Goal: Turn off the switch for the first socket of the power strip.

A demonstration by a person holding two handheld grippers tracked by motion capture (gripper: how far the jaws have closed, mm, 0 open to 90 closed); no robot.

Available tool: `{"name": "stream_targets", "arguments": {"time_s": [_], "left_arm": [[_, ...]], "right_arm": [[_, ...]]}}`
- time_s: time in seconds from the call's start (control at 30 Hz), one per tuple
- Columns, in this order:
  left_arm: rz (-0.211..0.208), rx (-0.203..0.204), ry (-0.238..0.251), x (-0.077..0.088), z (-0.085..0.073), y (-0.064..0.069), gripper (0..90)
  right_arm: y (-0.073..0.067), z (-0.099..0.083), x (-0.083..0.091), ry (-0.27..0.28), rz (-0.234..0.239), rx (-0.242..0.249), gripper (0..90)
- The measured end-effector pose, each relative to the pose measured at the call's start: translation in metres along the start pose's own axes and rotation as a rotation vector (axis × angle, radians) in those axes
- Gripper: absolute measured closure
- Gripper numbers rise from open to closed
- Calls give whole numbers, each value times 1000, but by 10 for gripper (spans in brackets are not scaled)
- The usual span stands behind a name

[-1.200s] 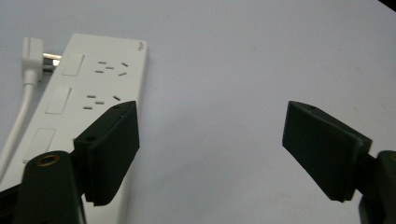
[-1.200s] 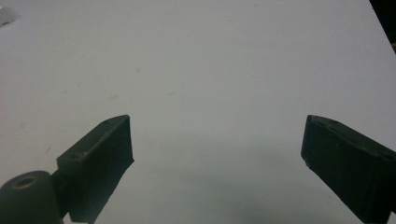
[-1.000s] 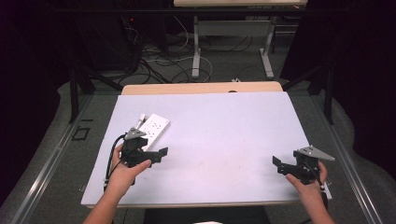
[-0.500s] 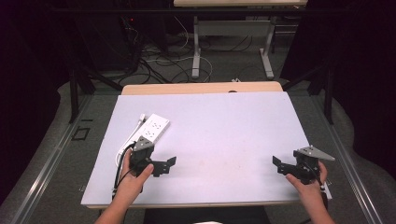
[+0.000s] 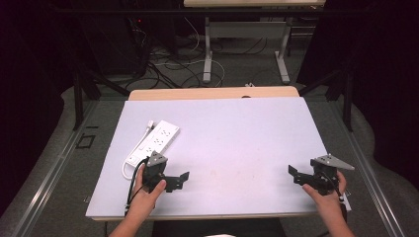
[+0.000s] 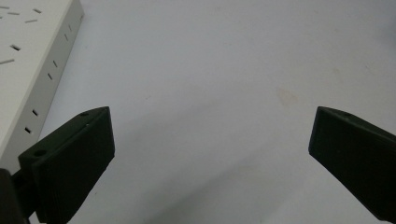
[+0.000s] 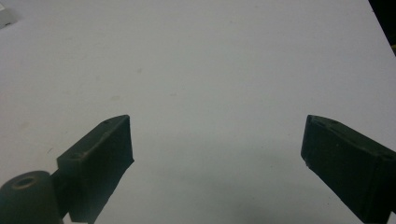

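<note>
High view, table: white table top (image 5: 237, 143) with a wooden edge at the far side, dark floor and cables beyond.
High view, power strip: white power strip (image 5: 153, 143) lies flat on the left half of the table, angled, its white cord looping at the near end.
High view, left gripper: left gripper (image 5: 179, 181) held low over the table by the left hand (image 5: 146, 190), just beside the near end of the power strip, jaws pointing right toward the table middle, nothing between them.
High view, right gripper: right gripper (image 5: 295, 175) in the right hand (image 5: 323, 192) near the right front corner, well apart from the power strip, jaws pointing left, holding nothing.
Left gripper view, jaws: two black jaws spread wide apart, bare table between them.
Left gripper view, power strip: power strip (image 6: 32, 60) at upper left, side slots visible, just beside the left jaw; touching or not, cannot tell.
Right gripper view, jaws: spread wide, holding nothing, bare table (image 7: 210, 79) ahead.
Right gripper view, far corner: small white piece at the top left edge, too little in frame to tell what it is.
</note>
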State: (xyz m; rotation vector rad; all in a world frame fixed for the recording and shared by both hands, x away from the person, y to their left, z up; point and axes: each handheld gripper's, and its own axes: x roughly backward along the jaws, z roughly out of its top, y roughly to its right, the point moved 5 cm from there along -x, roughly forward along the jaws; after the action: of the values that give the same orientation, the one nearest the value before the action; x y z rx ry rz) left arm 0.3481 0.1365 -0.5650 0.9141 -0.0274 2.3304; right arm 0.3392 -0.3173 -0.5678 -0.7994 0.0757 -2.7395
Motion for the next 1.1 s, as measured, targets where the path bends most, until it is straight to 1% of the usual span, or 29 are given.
{"name": "stream_targets", "arguments": {"time_s": [0.03, 0.1, 0.13, 0.17, 0.2, 0.23, 0.3, 0.37, 0.4, 0.43, 0.47, 0.5, 0.53, 0.57, 0.6, 0.63, 0.67, 0.7, 0.77, 0.8, 0.83, 0.87, 1.0, 1.03, 1.07, 1.1], "left_arm": [[0, -3, 0, -1, -1, -1, 2], [2, 11, 8, -4, -3, 0, 2], [2, 0, -1, -4, -4, -1, 3], [-1, -1, -7, -6, -5, 0, 3], [6, -6, -6, -7, -6, -1, 3], [7, -3, -1, -8, -6, 0, 3], [10, -17, -13, -9, -7, -1, 3], [16, -19, -17, -12, -9, -2, 3], [7, -15, -31, -12, -10, -2, 3], [7, -15, -31, -13, -10, -3, 3], [10, -6, -24, -13, -10, -3, 3], [16, -5, -19, -14, -11, -4, 3], [22, 4, -9, -15, -11, -4, 3], [18, -2, -20, -14, -11, -5, 3], [13, 1, -29, -14, -12, -5, 3], [19, 11, -19, -15, -12, -5, 3], [22, -1, -20, -16, -12, -6, 3], [22, -1, -17, -16, -12, -7, 3], [23, 11, -22, -16, -13, -6, 3], [25, 2, -24, -15, -13, -7, 3], [33, 9, -11, -16, -13, -6, 3], [31, 2, -14, -17, -13, -7, 3], [34, -1, -19, -17, -13, -7, 3], [34, 6, -18, -18, -13, -7, 3], [36, -3, -19, -18, -13, -7, 3], [36, -2, -20, -17, -13, -8, 3]], "right_arm": [[0, 0, 0, 1, 1, 2, 83], [0, 0, -1, 11, 4, -1, 83], [-1, 0, -1, 11, 5, -1, 83], [-1, 1, 0, 11, 6, -2, 83], [-1, 1, -1, 15, 4, 1, 83], [-1, 1, -1, 13, 7, 7, 83], [0, 1, -1, 17, 5, 17, 83], [-1, 1, -1, 19, 3, 19, 83], [-1, 1, -1, 18, 1, 14, 83], [-1, 0, -1, 10, 10, 17, 83], [-2, 0, -2, 19, 2, 15, 83], [-2, 0, -1, 14, 4, 10, 83], [-2, 0, -1, 11, 8, 15, 83], [-2, 0, -1, 16, 4, 13, 83], [-2, 0, -1, 15, 5, 12, 83], [-2, 0, -1, 14, 6, 11, 83], [-1, -1, 0, -4, 7, 14, 83], [-1, -1, -1, -3, 8, 13, 83], [-2, -1, -1, -6, 11, 14, 83], [-2, -1, -1, -11, 14, 13, 83], [-2, -2, -2, -13, 15, 13, 83], [-3, -2, -2, -16, 14, 13, 83], [-3, -2, -3, -12, 19, 18, 83], [-3, -2, -4, -2, 18, 9, 83], [-3, -2, -4, -7, 20, 11, 83], [-3, -2, -5, 2, 13, 9, 83]]}}
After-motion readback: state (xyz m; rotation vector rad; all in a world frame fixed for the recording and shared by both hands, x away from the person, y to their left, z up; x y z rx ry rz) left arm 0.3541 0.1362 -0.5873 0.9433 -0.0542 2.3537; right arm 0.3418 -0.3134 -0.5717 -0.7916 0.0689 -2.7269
